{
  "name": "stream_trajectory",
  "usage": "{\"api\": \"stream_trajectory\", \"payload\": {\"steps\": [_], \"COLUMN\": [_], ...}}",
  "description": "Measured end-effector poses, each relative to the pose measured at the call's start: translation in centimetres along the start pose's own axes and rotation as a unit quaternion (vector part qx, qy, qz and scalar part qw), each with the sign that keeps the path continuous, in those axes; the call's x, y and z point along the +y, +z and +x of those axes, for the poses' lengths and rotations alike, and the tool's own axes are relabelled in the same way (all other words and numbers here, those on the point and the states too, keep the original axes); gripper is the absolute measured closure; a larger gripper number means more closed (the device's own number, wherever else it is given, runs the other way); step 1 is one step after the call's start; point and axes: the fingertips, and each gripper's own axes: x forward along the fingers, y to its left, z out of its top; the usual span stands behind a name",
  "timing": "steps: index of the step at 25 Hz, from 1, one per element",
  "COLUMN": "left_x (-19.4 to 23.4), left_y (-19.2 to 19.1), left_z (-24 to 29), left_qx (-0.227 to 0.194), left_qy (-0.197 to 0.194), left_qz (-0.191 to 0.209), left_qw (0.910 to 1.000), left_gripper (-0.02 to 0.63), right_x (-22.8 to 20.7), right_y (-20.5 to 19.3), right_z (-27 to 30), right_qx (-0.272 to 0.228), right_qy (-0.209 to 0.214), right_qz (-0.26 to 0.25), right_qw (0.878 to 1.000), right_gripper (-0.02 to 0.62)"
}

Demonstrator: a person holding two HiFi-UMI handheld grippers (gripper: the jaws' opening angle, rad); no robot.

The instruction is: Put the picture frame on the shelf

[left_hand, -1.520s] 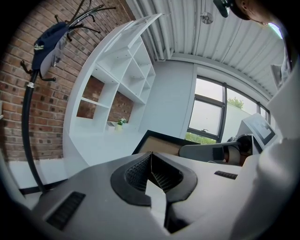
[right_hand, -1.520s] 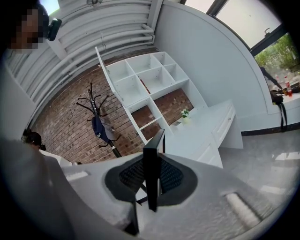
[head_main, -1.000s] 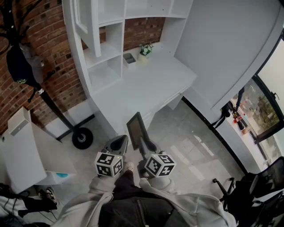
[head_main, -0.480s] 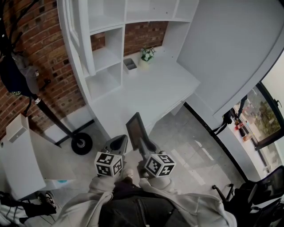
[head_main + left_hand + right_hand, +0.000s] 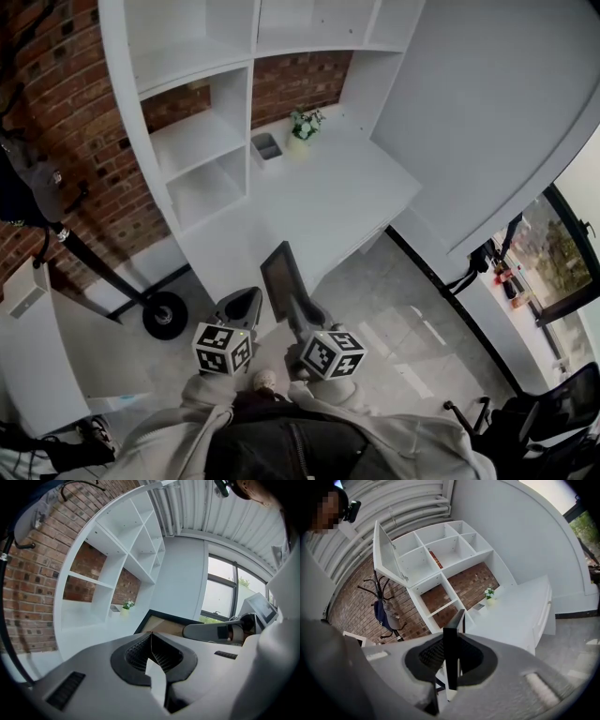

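A dark-edged picture frame stands on edge in front of me, with my right gripper shut on its lower edge. In the right gripper view the frame rises as a thin black bar between the jaws. My left gripper floats just left of the frame and apart from it, its jaws together on nothing. From the left gripper view the frame's tan back shows to the right. The white shelf unit with open compartments stands ahead against a brick wall.
A white desk joins the shelf unit and carries a small potted plant and a grey box. A coat stand is at the left, a white cabinet nearer. A black office chair sits at the lower right.
Both grippers and the frame have moved forward toward the desk and shelf unit, which now look closer. The grip on the frame is unchanged.
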Motion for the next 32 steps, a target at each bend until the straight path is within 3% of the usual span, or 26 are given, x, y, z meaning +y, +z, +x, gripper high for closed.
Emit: {"api": "stream_trajectory", "payload": {"steps": [10, 22, 32], "left_x": [1.7, 0.5, 0.5], "left_y": [0.3, -0.1, -0.1], "left_z": [3.3, 2.1, 2.9], "left_qx": [0.006, 0.000, 0.002], "left_qy": [-0.005, -0.025, -0.017], "left_qz": [-0.012, -0.010, -0.011], "left_qw": [0.9999, 0.9996, 0.9998], "left_gripper": [0.601, 0.600, 0.601], "right_x": [-2.1, -1.4, -2.1], "right_y": [1.0, 0.5, 0.7], "right_z": [2.9, 2.5, 2.9], "right_qx": [0.008, -0.002, 0.007], "right_qy": [-0.011, -0.020, -0.014], "right_qz": [0.003, 0.009, 0.009], "right_qw": [1.000, 1.000, 1.000], "right_gripper": [0.552, 0.552, 0.551]}}
